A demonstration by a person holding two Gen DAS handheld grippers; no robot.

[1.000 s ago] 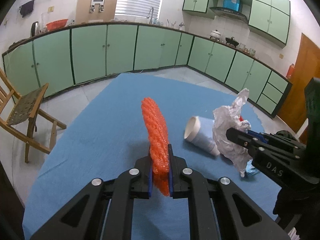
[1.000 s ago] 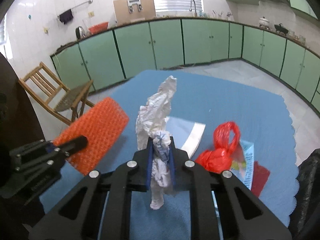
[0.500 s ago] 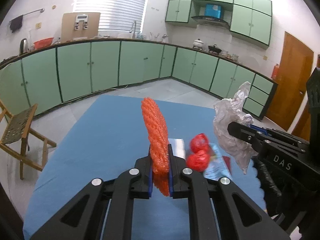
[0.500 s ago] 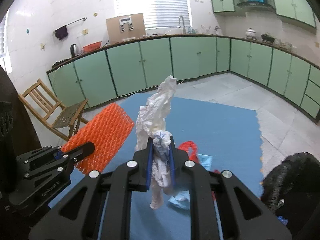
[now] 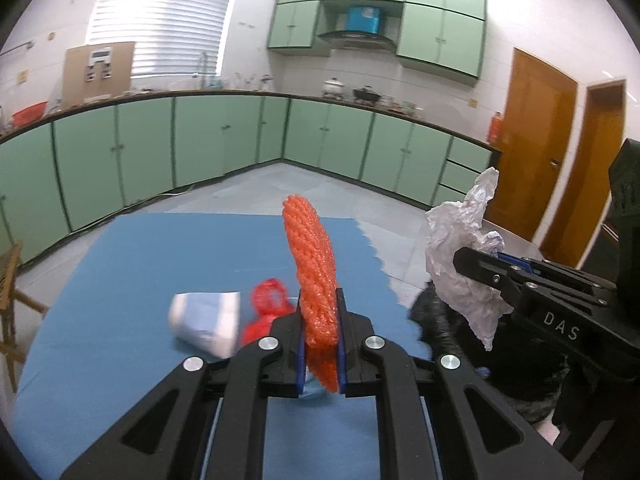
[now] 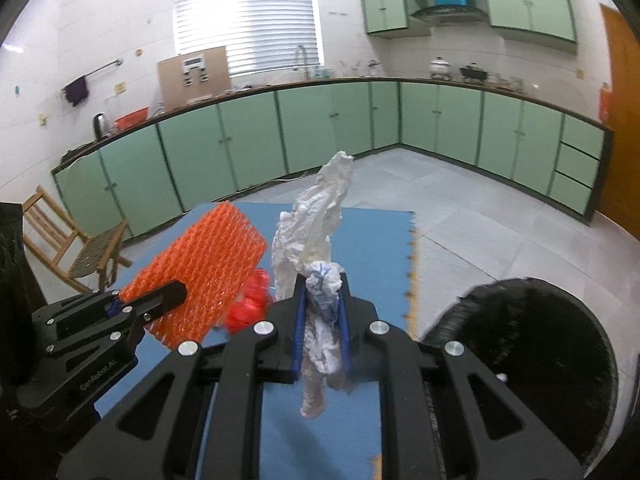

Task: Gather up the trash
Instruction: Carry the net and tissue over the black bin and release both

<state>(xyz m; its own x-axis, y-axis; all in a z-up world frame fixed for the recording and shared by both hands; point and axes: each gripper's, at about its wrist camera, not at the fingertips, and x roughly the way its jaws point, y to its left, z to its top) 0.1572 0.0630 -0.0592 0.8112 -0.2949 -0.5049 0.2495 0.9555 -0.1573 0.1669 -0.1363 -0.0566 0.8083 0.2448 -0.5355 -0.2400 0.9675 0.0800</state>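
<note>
My left gripper point(image 5: 319, 338) is shut on an orange foam net point(image 5: 314, 276) and holds it upright above the blue table point(image 5: 160, 256). It also shows in the right wrist view point(image 6: 200, 276). My right gripper point(image 6: 322, 322) is shut on a crumpled white tissue point(image 6: 312, 236), seen from the side in the left wrist view point(image 5: 460, 256). A black trash bag point(image 6: 532, 352) stands open off the table's right edge, just right of my right gripper. A white and blue paper cup point(image 5: 204, 322) and a red plastic bag point(image 5: 266, 312) lie on the table.
Green kitchen cabinets point(image 5: 200, 148) run along the back walls. A wooden chair point(image 6: 68, 244) stands on the floor to the left of the table. Two brown doors point(image 5: 560, 168) are at the right. The grey tiled floor point(image 6: 480, 216) lies beyond the table.
Both grippers have swung to the right with their loads. The black trash bag has come into full view beside my right gripper, and the cup and red bag have slid left in view.
</note>
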